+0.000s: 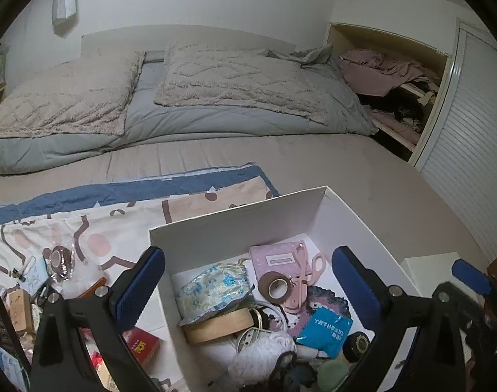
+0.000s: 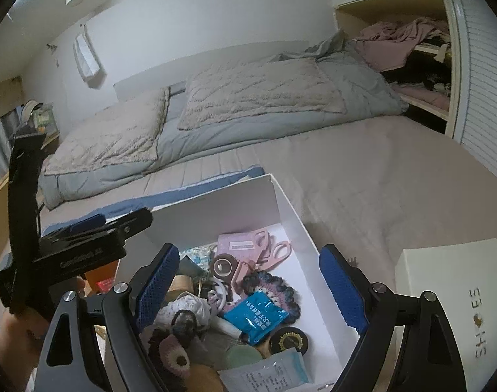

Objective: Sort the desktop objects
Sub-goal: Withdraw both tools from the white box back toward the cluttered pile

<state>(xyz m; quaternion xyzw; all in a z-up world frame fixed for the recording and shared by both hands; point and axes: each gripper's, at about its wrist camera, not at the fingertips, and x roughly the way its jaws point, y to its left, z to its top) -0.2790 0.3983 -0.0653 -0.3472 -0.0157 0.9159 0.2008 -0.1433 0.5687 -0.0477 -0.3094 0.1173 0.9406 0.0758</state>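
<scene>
Left hand-held gripper (image 1: 248,281): spread wide, empty, tilted down over white box (image 1: 235,219).
Right hand-held gripper (image 2: 248,287): spread, empty.
Right view only: shoe-box lid (image 2: 451,281).
Left view only: red packet (image 1: 142,343) on quilt.

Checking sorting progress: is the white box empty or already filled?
Filled: the white box holds pink scissors, a tape roll and a blue packet.

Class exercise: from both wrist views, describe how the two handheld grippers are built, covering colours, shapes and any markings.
Both grippers, left and right, have black angular frames with triangular cut-outs and silver round bolts. Each finger carries a blue ribbed pad. The left gripper's body shows faint lettering, too blurred to read.
</scene>
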